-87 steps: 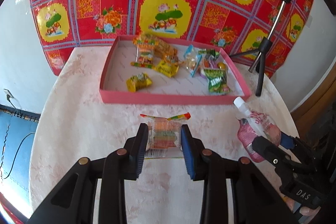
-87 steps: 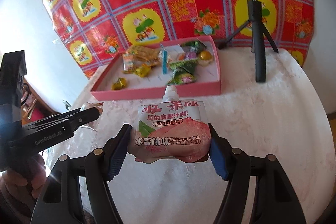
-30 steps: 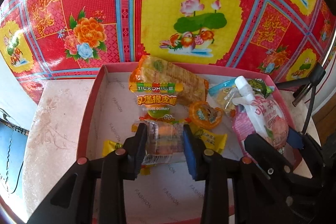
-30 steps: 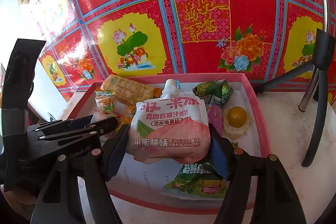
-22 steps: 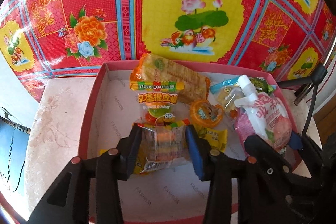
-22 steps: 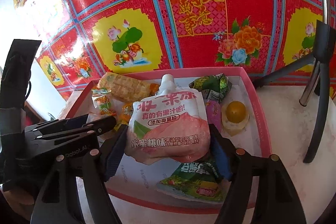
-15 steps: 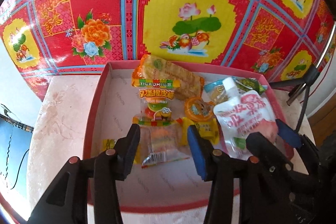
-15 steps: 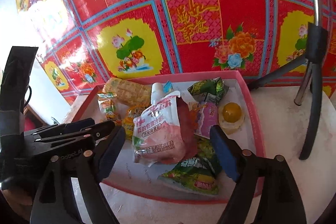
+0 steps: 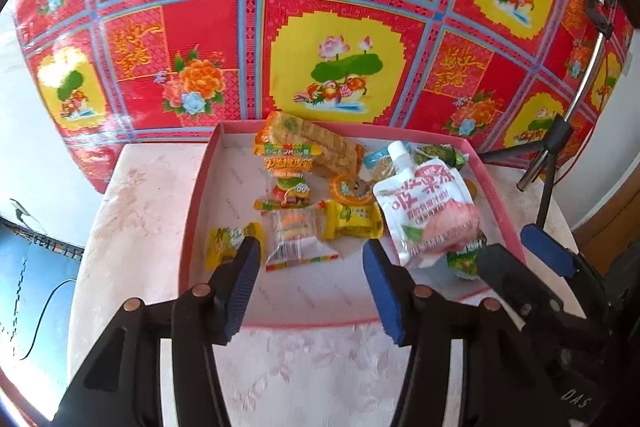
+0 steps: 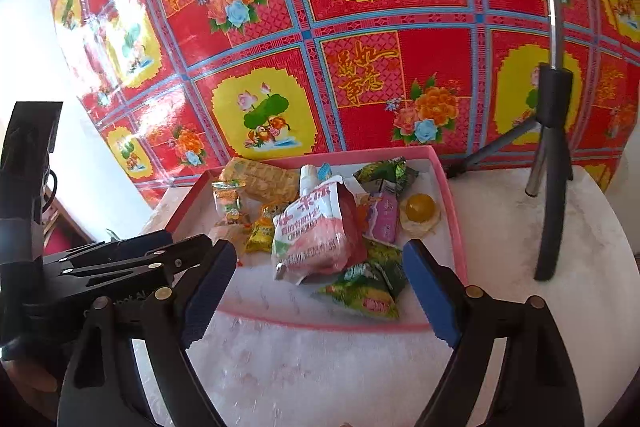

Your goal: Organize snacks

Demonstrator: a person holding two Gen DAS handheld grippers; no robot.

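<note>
Snacks sit loose in the pink tray (image 9: 192, 227), both fresh drops included: the clear burger-gummy packet (image 9: 298, 239) toward the tray's near-left part, the peach jelly pouch (image 10: 320, 231) mid-tray, propped on the green packet (image 10: 366, 287) near the front wall. Your left gripper (image 9: 310, 283) has its jaws opening with nothing between them; your right gripper (image 10: 316, 287) is opening too, pads clear of the pouch. Risks, as I judge them: the pouch leans on other packets, so it may slump or roll toward the near rim; a low jaw could catch the front wall and shove the whole tray, which looks light; the two grippers hang close together and could knock. Watch the tripod (image 10: 550, 187) at the table's right edge; a wide swing would tip it. Surface is a round table (image 9: 304, 375) under pale, faintly patterned cloth, bare in front of the tray. Behind stands a red-and-yellow floral sheet (image 9: 340, 27) against a white wall; a blue panel and a cable show low left.
</note>
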